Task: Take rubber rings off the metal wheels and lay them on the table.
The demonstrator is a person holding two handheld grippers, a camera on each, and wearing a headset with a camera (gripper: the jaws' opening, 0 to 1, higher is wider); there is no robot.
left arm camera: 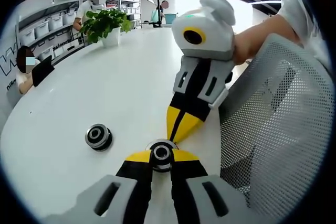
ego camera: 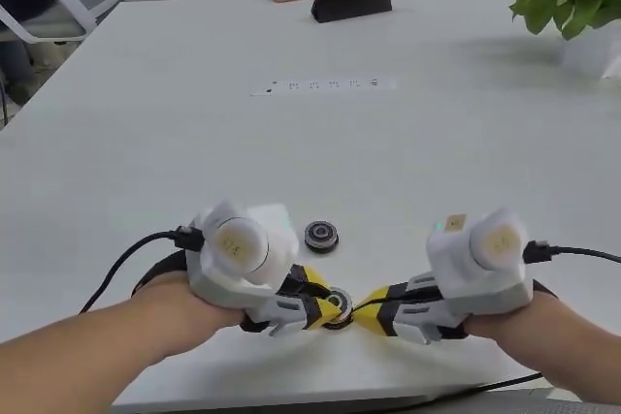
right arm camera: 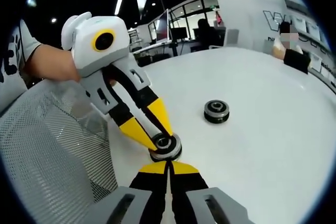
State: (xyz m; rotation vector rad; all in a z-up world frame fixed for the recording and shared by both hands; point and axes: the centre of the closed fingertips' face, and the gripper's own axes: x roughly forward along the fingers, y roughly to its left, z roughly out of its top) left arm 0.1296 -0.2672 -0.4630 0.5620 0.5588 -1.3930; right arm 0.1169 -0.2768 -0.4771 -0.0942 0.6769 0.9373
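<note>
The left gripper [left arm camera: 161, 157] is clamped across the metal wheel [right arm camera: 166, 144]. The right gripper [right arm camera: 168, 165] has its jaws pressed together at the wheel's near rim, but it cannot be told whether they have caught the rubber ring [right arm camera: 178, 149]. The left should hold the wheel rigid while the right peels the ring outward; a second wheel [ego camera: 321, 236] lies beyond both tips.

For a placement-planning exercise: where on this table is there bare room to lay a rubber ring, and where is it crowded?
Free: bare table between the loose wheel and the power strip. Crowded: near edge, where left tool and right tool meet on the held wheel.
</note>
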